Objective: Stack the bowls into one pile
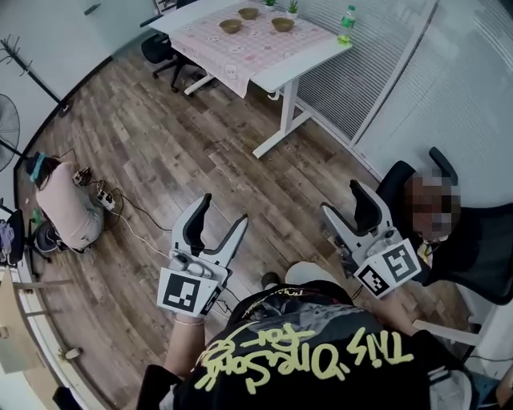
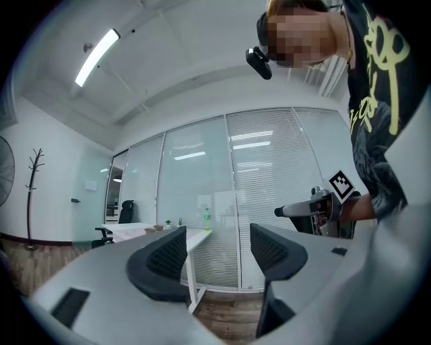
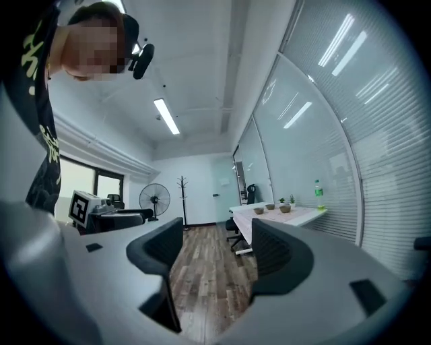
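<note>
Standing well back from the work, the person holds the grey-and-black plastic left hand-held gripper (image 1: 224,210) and its twin, the right hand-held gripper (image 1: 341,198), level and pointing ahead. Each has its ribbed black pads (image 2: 165,256) spread apart with nothing between them; they are empty, I'd judge, because the walk across the room comes before any pick. Beneath them runs a floor of brown wood-grain planks (image 1: 160,136), where a crouching figure in a pale top (image 1: 68,210) bends over a tangle of cables (image 1: 120,210). Far off stands the white-legged worktop (image 1: 296,70) under a pink patterned cloth (image 1: 256,44). On it the three small round brown bowls (image 1: 231,26) sit apart from one another, not yet stacked, likely laid out singly so each can be lifted in turn. A green plastic bottle (image 1: 346,22) stands at the worktop's corner, clear of them.
</note>
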